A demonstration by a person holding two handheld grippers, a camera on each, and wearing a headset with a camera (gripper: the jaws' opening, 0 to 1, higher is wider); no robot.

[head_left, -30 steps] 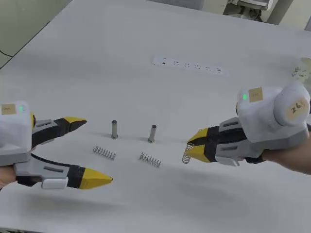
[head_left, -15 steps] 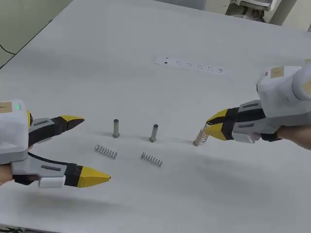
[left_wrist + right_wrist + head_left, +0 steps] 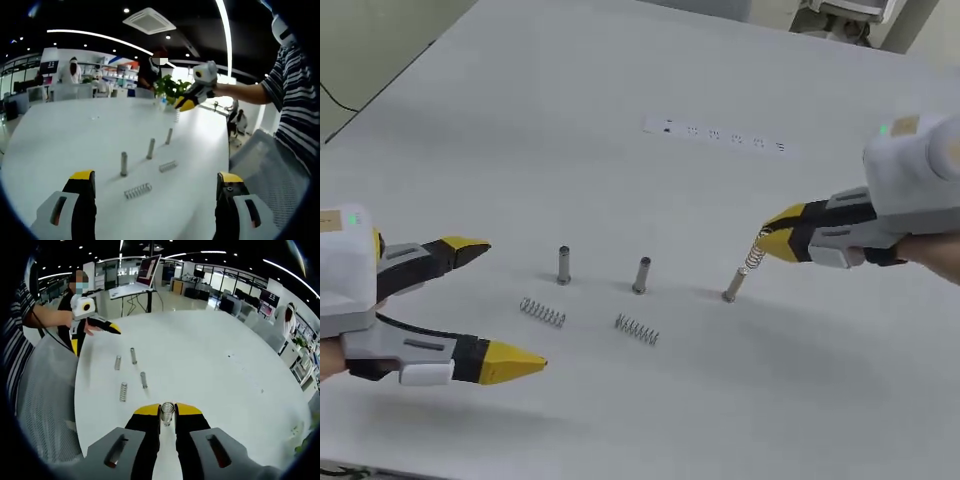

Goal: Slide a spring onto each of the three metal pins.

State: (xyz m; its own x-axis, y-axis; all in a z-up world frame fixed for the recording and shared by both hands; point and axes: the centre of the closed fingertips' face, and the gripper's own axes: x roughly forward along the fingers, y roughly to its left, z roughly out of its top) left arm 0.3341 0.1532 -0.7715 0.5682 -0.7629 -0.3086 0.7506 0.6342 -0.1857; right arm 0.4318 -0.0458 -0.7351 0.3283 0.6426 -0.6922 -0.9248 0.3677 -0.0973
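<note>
I'm working over a white worktop (image 3: 570, 90), and a white power strip (image 3: 713, 136) is lying flat toward its far side. Beyond the worktop's edge a leafy green plant (image 3: 167, 87) is standing. A screen (image 3: 149, 267) is sitting on a far desk, and ceiling lights (image 3: 125, 10) are glowing across the office.

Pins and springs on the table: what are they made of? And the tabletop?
Pins: probably steel, since they are smooth and grey with bright highlights. Springs: thin coiled wire with a silvery glint, likely steel too. Tabletop: matte white, perhaps laminate, though the look leaves that open.
</note>
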